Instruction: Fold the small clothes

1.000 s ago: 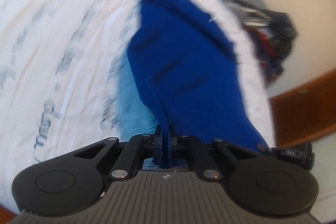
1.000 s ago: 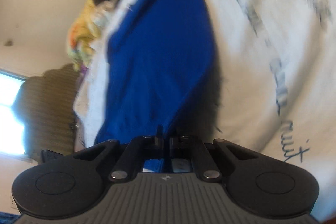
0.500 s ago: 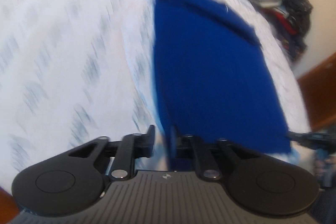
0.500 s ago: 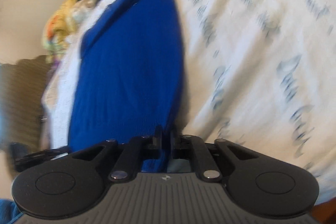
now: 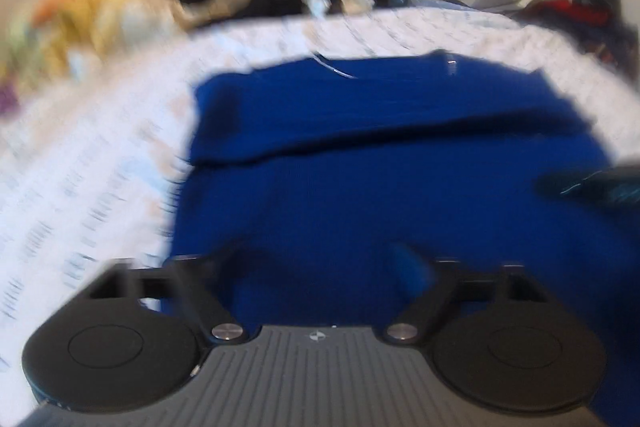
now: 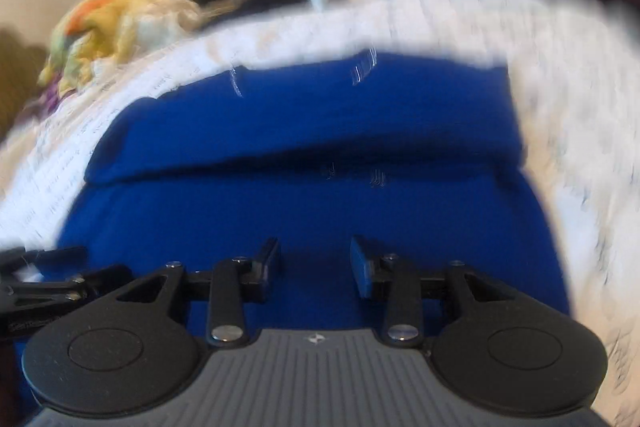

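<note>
A white printed bedsheet (image 5: 100, 187) fills the sides and upper band of both views, and on it, across the centre of each frame, lies the blue garment (image 5: 380, 167), flat with a fold line running across its upper part. The left gripper (image 5: 320, 267), at the lower middle, has its jaws opening wide and the right gripper (image 6: 314, 263) is opening too; cloth lies under both, pinched by neither. To do this release well, I'd judge both should lift clear without snagging the near edge, so the laid fold stays square.
</note>
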